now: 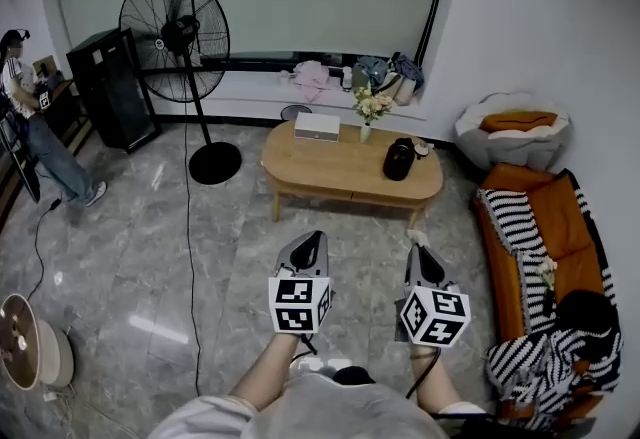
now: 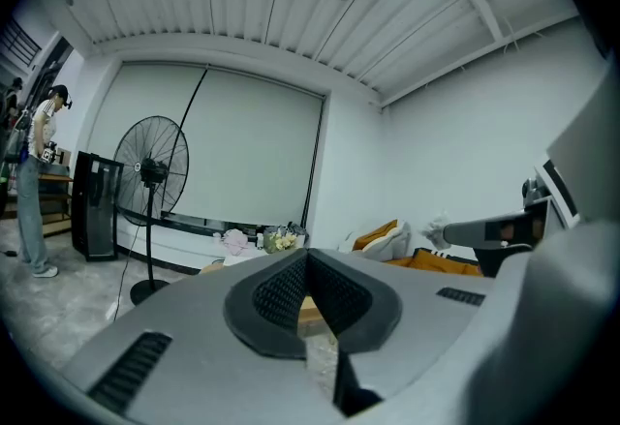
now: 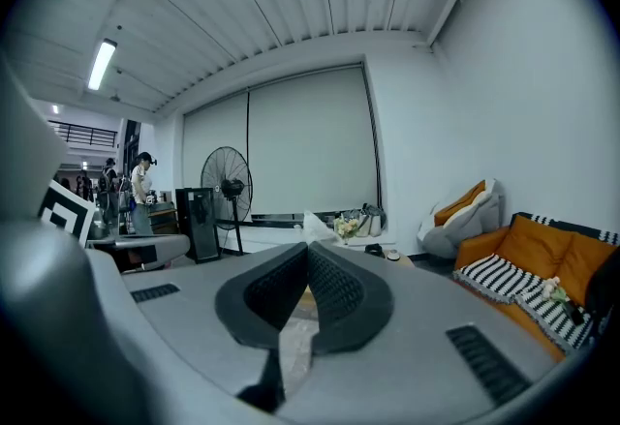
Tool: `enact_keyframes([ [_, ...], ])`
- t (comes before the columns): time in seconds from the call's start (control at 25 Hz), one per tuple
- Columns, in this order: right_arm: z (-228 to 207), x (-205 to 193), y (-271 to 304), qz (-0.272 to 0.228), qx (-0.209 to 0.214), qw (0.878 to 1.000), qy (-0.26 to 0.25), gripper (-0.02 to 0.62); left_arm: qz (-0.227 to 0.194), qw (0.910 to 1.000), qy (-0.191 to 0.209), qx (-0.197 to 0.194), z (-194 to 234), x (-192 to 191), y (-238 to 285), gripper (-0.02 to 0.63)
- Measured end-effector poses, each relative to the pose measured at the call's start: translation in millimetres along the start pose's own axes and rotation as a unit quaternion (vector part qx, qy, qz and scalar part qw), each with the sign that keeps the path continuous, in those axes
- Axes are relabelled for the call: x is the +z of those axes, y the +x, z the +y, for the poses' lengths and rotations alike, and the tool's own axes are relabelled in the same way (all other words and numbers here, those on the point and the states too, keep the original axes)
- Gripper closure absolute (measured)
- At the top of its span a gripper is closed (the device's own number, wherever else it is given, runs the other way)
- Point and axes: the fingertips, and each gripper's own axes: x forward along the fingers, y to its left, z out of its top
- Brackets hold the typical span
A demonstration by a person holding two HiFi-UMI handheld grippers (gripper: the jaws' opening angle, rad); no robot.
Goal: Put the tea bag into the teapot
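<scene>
Standing approach to a low table (image 1: 330, 177), seen from the head view. The right gripper (image 1: 418, 247) has its jaws closed narrow on the tea bag (image 1: 416, 238), a small white scrap that pokes out past the tips. The right gripper view shows the same pale point (image 3: 315, 226) standing above the meeting pads. The left gripper (image 1: 312, 243) is held level beside it, its jaws pressed together with nothing between them, as the left gripper view confirms. Both tools hang over bare floor, well apart from the table. The teapot (image 1: 399, 160) – black and rounded – stands near the table's right end, towards its far edge. A white box (image 1: 317, 126) and a vase (image 1: 366, 130) of flowers sit along that far edge, to the teapot's left. Whether the teapot's lid is on cannot be told at this range. Judged progress: the bag is already in hand, so the pick-up appears done. What is left is the carry to the table, access to the teapot's mouth – possibly work for the free left gripper – and the release inside.
</scene>
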Motion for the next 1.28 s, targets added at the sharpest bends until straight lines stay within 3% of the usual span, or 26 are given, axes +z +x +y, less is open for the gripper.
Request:
enact_keyframes([
  [0.64,-5.1,-7.7,50.2,0.022,-0.019,0.999,0.016,0.561,0.017,0.9999,0.002,-0.001,30.6,-5.7,44.5,0.592],
  [1.28,-50.8,27.6,148.9,0.024,-0.007,1.0,0.015,0.561,0.018,0.9998,0.009,0.004,37.4,20.8,153.5,0.591],
])
